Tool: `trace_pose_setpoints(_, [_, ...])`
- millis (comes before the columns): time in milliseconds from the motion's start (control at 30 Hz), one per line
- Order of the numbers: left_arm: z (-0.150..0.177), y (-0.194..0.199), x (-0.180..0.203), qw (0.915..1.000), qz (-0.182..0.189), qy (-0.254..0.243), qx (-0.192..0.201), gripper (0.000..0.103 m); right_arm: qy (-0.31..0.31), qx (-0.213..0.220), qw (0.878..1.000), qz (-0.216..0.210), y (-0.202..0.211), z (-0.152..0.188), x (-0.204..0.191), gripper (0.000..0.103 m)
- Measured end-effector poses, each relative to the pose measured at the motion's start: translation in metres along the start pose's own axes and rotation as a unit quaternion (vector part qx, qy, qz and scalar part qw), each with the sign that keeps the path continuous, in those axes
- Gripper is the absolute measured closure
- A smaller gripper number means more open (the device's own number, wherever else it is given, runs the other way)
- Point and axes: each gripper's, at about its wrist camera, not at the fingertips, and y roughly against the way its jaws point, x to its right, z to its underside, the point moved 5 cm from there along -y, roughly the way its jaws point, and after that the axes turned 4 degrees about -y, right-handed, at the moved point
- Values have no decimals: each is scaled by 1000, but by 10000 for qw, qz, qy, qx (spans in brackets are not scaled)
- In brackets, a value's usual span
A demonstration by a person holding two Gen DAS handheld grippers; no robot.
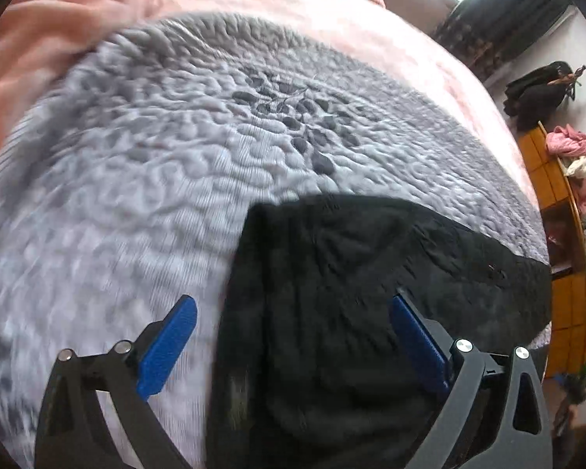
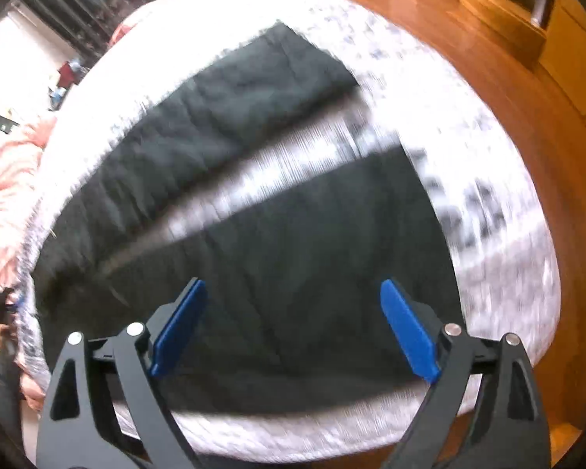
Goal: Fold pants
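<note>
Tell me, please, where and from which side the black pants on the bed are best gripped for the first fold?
Probably the hem of the far leg of the black pants: the legs lie flat and spread, a strip of quilt between them. Come from above with the open right gripper and pinch its outer edge.

bed cover: grey-white quilted bed cover (image 1: 144, 164) spread over the bed
pink blanket: pink blanket (image 1: 50, 19) bunched at the cover's far left edge
wooden shelf unit: wooden shelf unit (image 1: 566, 234) right of the bed
floor: wooden floor (image 2: 488, 90) beside the bed
</note>
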Motion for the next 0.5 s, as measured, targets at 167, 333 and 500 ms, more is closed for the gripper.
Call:
trace_pose_setpoints(167, [-25, -44, -11, 9993, 203, 48, -315, 4, 141, -145, 9998, 23, -33, -75, -17, 13])
trace_pose_setpoints(333, [-29, -45, -6, 9988, 183, -323, -334, 53, 52, -244, 9990, -366, -58, -142, -26, 13])
trace_pose_setpoints(500, [-32, -38, -1, 9978, 7, -483, -460, 87, -301, 22, 9981, -539, -77, -213, -15, 12])
